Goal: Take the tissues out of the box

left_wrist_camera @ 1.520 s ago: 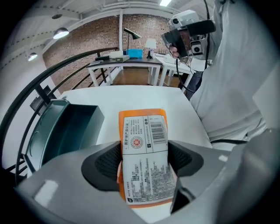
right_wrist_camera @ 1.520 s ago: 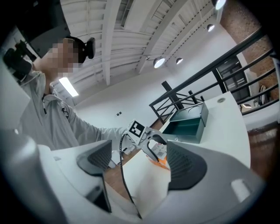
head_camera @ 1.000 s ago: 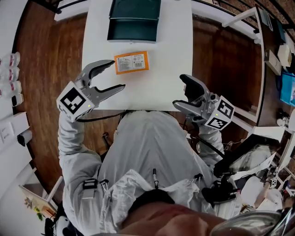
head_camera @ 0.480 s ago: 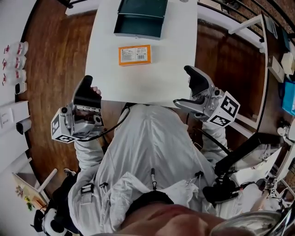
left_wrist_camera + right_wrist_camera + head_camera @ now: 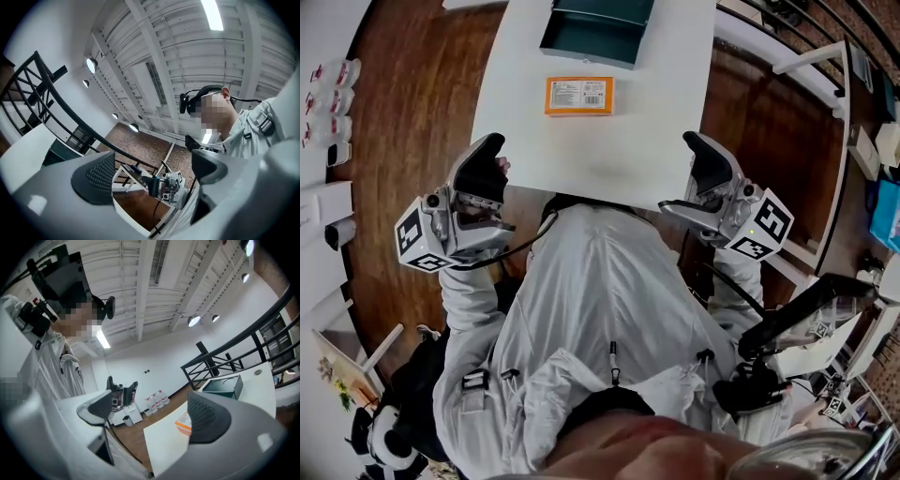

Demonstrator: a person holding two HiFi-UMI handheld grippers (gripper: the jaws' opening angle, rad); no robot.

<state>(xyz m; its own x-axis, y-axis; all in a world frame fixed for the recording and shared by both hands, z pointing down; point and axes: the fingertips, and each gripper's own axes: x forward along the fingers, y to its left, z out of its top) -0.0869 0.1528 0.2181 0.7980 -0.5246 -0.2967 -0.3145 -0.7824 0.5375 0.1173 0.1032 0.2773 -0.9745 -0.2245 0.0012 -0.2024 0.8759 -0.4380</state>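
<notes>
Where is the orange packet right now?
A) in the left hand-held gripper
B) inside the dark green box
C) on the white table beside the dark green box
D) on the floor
C: the orange packet lies flat on the white table, just outside the dark green box.

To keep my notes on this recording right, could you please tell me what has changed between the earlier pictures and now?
The left gripper has drawn back from the orange tissue pack to the table's near-left corner and rolled onto its side; the right gripper barely moved. Both grippers' jaws have just been opening, with nothing between them. The pack and the teal box stayed put.
</notes>
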